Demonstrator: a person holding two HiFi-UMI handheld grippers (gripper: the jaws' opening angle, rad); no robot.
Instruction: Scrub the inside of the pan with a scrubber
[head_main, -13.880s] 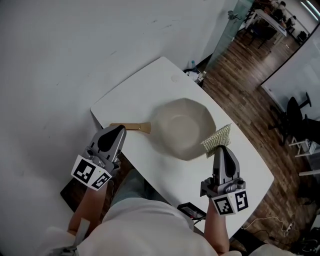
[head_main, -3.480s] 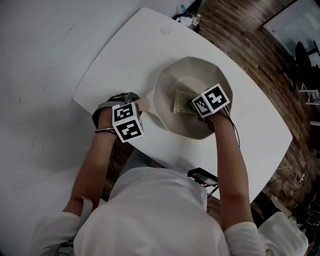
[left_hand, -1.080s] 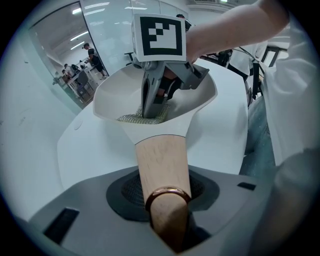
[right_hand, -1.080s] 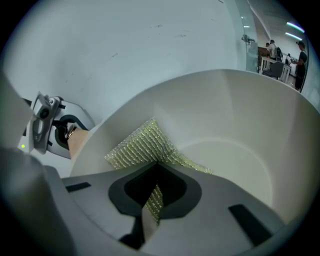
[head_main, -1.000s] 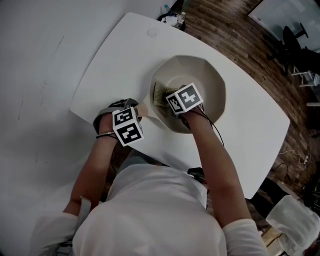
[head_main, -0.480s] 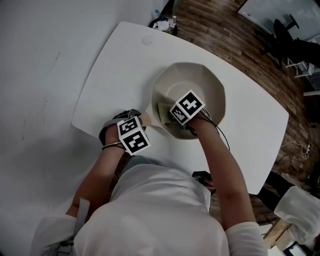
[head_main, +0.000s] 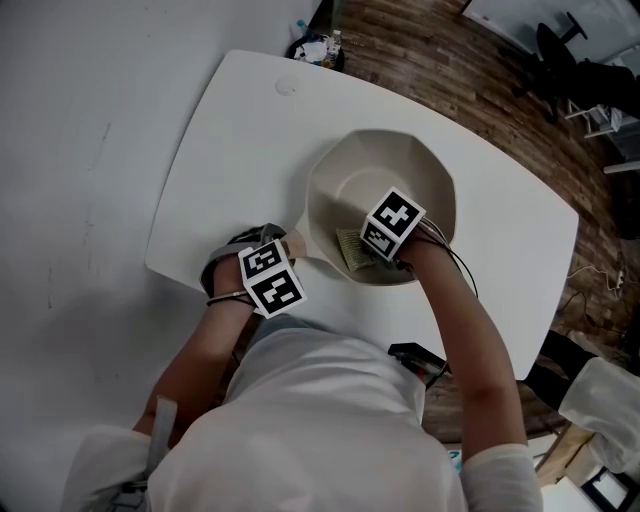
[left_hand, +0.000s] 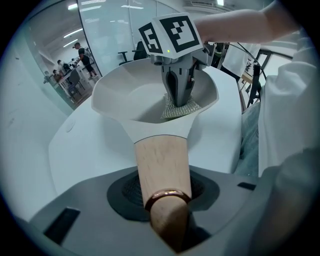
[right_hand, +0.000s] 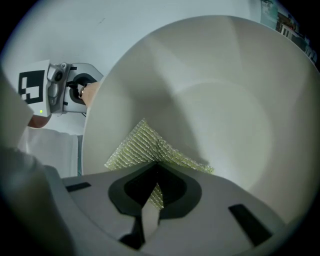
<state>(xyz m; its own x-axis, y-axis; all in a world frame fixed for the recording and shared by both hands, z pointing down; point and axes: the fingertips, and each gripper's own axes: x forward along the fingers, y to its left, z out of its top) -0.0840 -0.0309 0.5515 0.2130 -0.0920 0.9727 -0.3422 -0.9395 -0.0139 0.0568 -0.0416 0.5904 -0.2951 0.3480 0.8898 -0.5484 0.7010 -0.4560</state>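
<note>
Near the middle of the head view, the pale pan (head_main: 395, 165) sits on the white tabletop (head_main: 230, 140), with its wooden handle (left_hand: 160, 160) reaching toward the lower left of the frame. Our left gripper (left_hand: 167, 220) has its fingers closed around that handle close to the copper ring at its end. From there the handle runs straight away from the fingers and up to the bowl. Our right gripper (right_hand: 152, 200) is down inside the pan, its fingers pinching a fold of the yellow-green mesh scrubber (right_hand: 142, 145). The scrubber fans out ahead of the fingers and lies against the sloping inner wall on the handle side, at the lower left of the bowl in the head view. From the right gripper view, the flat floor of the pan and the far wall lie to the upper right of the scrubber, bare and open. We judge the scrubbing to be under way. The coming stroke would likely carry the scrubber away from the handle side, across the floor toward the far rim. That line runs roughly along the handle's long axis, so the left grip is well placed to stop the pan sliding. Only the right hand is inside the bowl and the left is beside it at the handle.
</note>
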